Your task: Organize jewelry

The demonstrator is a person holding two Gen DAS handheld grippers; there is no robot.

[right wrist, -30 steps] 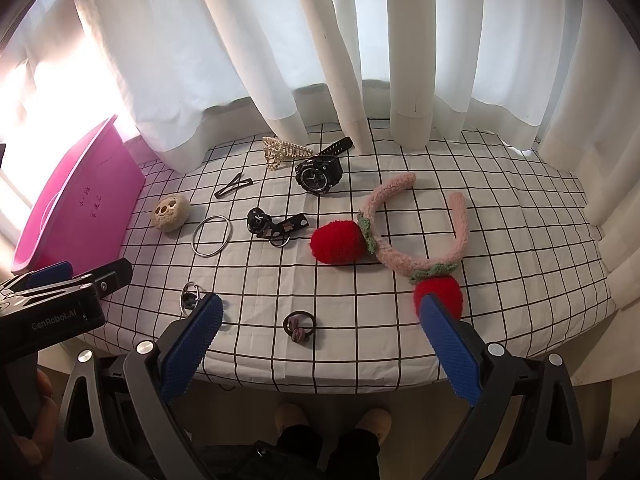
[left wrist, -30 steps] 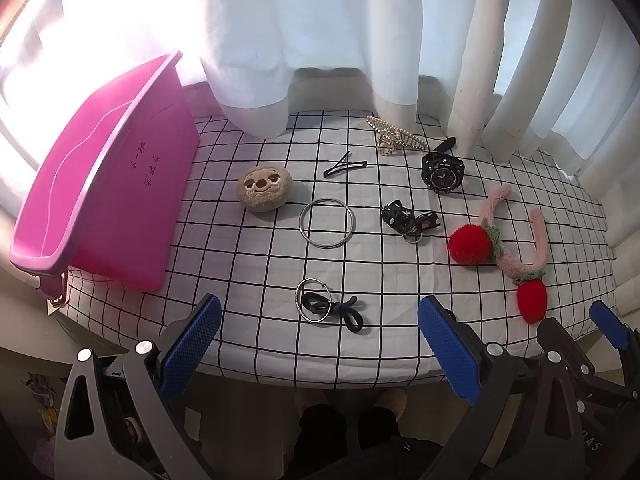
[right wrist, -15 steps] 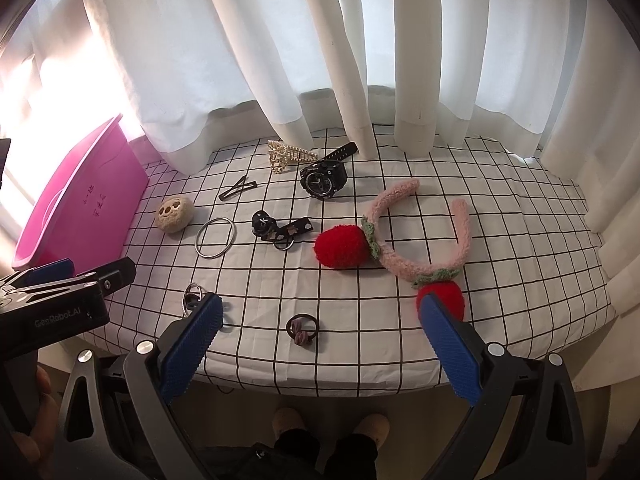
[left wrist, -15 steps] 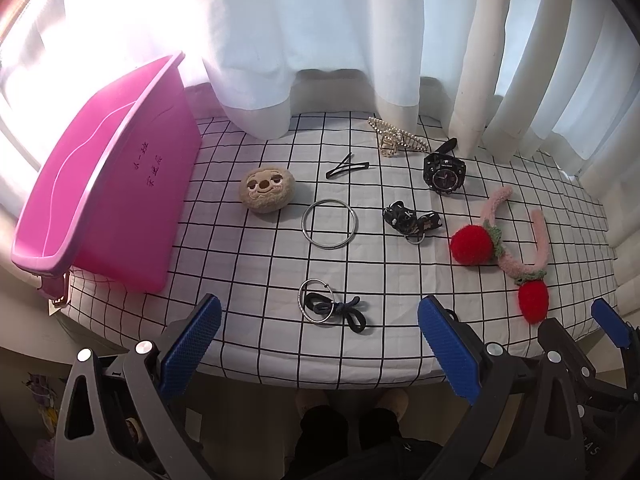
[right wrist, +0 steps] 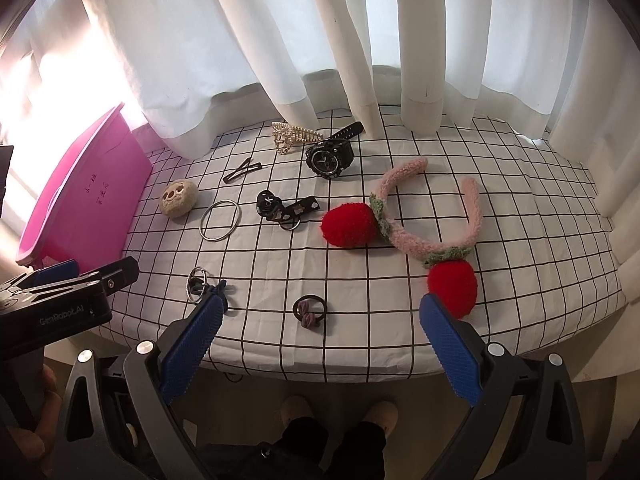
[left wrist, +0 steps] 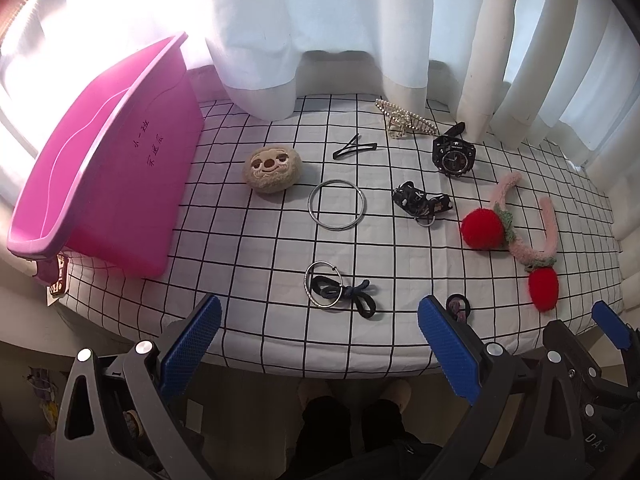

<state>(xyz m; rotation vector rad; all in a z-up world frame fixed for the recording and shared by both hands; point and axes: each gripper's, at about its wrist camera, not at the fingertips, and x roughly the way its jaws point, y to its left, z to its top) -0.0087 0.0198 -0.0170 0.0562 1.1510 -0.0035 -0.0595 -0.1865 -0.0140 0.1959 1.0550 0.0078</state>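
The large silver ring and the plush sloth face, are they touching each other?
Apart. In the left wrist view, white checked cloth shows plainly between the large silver ring and the plush sloth face; the right wrist view shows the same gap.

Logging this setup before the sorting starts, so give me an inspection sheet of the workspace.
Surface: checked cloth covers the table.
Job's things: pink bin tilted at left; black watch, silver bangle, strawberry headband, pearl claw clip, hair ties lie loose.
Clutter: plush sloth face.
Grippers: left gripper and right gripper open, empty, at the near edge.
Cables: nothing seen.
Surroundings: white curtains behind.
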